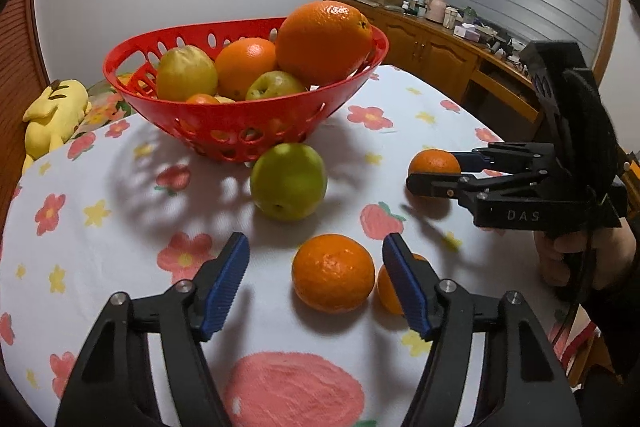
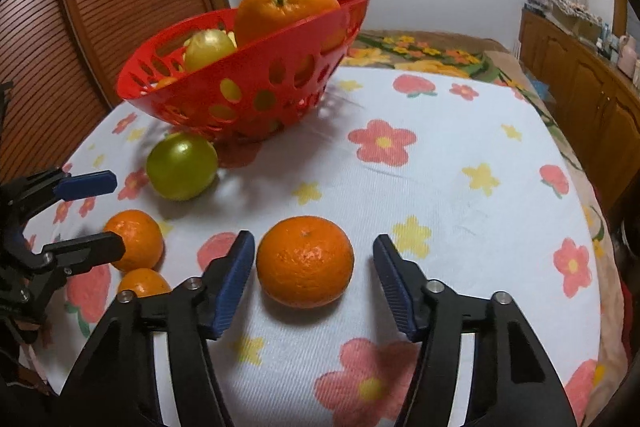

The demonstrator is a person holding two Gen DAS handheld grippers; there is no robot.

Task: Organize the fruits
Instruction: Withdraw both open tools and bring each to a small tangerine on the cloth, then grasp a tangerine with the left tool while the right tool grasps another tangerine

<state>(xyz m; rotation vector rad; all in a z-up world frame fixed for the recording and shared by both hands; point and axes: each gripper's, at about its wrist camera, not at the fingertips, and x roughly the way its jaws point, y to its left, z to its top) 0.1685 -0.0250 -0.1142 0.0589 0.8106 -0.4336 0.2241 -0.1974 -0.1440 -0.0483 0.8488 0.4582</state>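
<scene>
Both grippers low over the floral tablecloth (image 2: 440,163), jaws apart, nothing held.

Right gripper (image 2: 314,263) flanks a mandarin (image 2: 305,261) without touching; left gripper (image 1: 316,259) faces another mandarin (image 1: 333,271), a smaller one (image 1: 386,289) half hidden behind its finger. Green apple (image 1: 288,179) sits just beside the red basket (image 1: 224,131), possibly touching; basket piled with oranges and apples near the cloth's far edge.

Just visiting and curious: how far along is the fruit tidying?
Partly done. The red basket already holds several fruits, a big orange on top. Neither claw holds anything: the right claw is open around a tangerine. Still on the cloth: that one, a green apple and two more tangerines.
</scene>
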